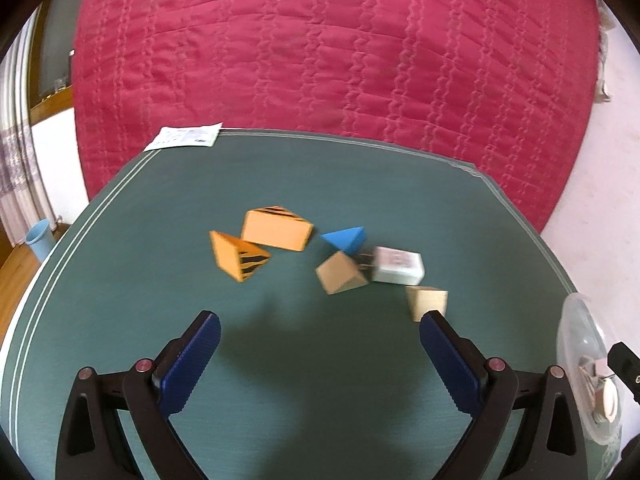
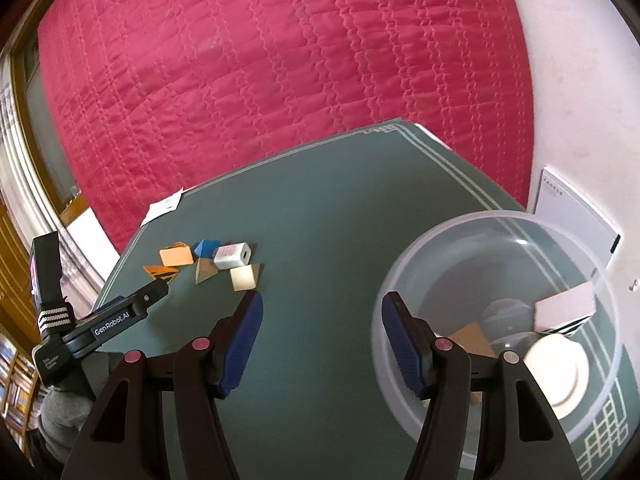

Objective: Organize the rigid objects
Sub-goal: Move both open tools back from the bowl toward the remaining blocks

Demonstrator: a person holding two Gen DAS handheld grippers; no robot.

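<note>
Several small blocks lie in a cluster on the green table (image 1: 280, 360): two orange tiger-striped wedges (image 1: 276, 228) (image 1: 238, 256), a blue wedge (image 1: 346, 238), a plain wooden wedge (image 1: 340, 272), a white charger plug (image 1: 398, 266) and a wooden cube (image 1: 428, 300). My left gripper (image 1: 320, 324) is open and empty, just short of the cluster. My right gripper (image 2: 322, 304) is open and empty beside a clear plastic bowl (image 2: 496, 216) that holds a white box (image 2: 564, 304), an orange piece (image 2: 472, 336) and a round white item (image 2: 556, 376). The cluster shows far left in the right wrist view (image 2: 208, 260).
A red quilted bed (image 1: 320, 48) lies beyond the table's far edge. A paper slip (image 1: 184, 136) sits at the table's far left corner. A blue cup (image 1: 40, 236) stands on the floor at left. The bowl's rim (image 1: 580, 360) is at the table's right edge.
</note>
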